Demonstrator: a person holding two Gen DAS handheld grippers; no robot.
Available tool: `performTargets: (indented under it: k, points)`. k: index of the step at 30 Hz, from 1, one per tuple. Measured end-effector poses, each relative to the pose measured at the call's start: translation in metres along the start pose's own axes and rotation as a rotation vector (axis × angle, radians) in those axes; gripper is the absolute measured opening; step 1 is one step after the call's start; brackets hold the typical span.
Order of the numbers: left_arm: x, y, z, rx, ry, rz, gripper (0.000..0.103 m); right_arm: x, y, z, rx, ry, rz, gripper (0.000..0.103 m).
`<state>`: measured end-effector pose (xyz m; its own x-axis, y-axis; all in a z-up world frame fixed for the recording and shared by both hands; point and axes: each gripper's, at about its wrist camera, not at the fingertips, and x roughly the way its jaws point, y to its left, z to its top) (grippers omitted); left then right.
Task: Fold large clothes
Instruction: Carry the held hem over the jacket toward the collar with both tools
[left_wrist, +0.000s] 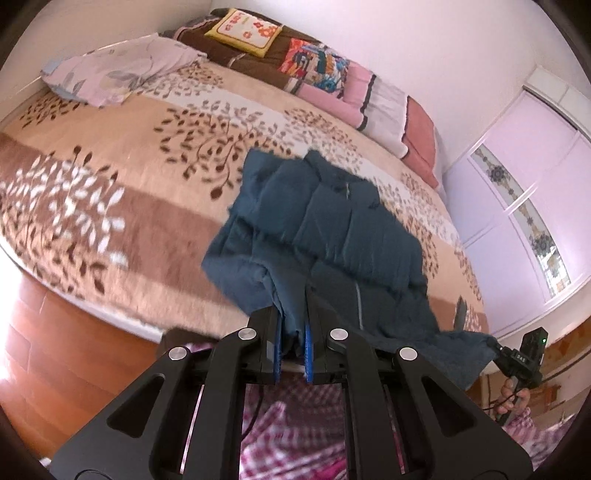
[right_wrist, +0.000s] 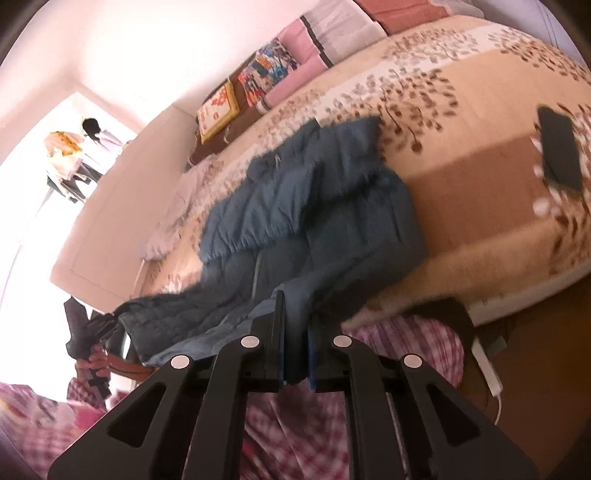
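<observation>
**A:** Jacket (left_wrist: 325, 221) first, in the left wrist view: where does it sit, and why that way?

**B:** The quilted blue garment lies across the near part of the bed (left_wrist: 110, 155), its far end spread on the leaf-patterned blanket and its near hem lifted off the edge. The left gripper (left_wrist: 293, 350) has its blue pads closed narrowly on a bunch of that hem, so the cloth hangs taut from the grip. That looks like a hold meant to carry the near edge over the rest.

**A:** And the other tool?

**B:** At the far right of the same view the right gripper (left_wrist: 517, 360) pinches the opposite corner of the hem, a hand under it. Holding both corners keeps the edge straight, probably so the fold lands even.

**A:** Now the right wrist view.

**B:** The jacket (right_wrist: 314, 206) runs away from the camera over the blanket. The right gripper (right_wrist: 295, 350) is clamped tight on blue fabric between its pads. Far left, the left gripper (right_wrist: 96, 328) grips the other corner. A dark phone (right_wrist: 559, 147) lies on the bed (right_wrist: 480, 184) well apart to the right, clear of the folding area. Pillows (right_wrist: 258, 81) are stacked at the far side.
</observation>
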<state>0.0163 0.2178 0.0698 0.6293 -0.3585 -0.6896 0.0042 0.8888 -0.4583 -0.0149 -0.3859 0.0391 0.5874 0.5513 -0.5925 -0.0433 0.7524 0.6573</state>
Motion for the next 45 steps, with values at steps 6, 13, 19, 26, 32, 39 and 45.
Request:
performTargets:
  k: [6, 13, 19, 26, 32, 39, 45]
  points:
    - [0.019, -0.014, 0.071, 0.022, -0.050, -0.029, 0.009, 0.020, 0.013, 0.086, 0.000, -0.066, 0.052, 0.010]
    - [0.076, -0.032, 0.168, 0.032, -0.107, -0.042, 0.010, 0.075, 0.024, 0.190, -0.001, -0.110, -0.007, 0.010]
    - [0.156, -0.025, 0.233, -0.047, -0.105, 0.003, 0.010, 0.141, 0.001, 0.267, 0.113, -0.105, -0.024, 0.010]
    - [0.252, -0.006, 0.273, -0.134, -0.058, 0.082, 0.010, 0.223, -0.035, 0.320, 0.169, -0.075, -0.113, 0.010]
    - [0.312, 0.014, 0.281, -0.177, -0.008, 0.128, 0.010, 0.283, -0.065, 0.336, 0.181, -0.027, -0.180, 0.010]
    - [0.353, 0.023, 0.283, -0.223, 0.006, 0.153, 0.014, 0.325, -0.090, 0.338, 0.207, 0.016, -0.274, 0.010]
    - [0.356, 0.024, 0.282, -0.242, 0.001, 0.145, 0.029, 0.328, -0.095, 0.338, 0.225, 0.040, -0.241, 0.019]
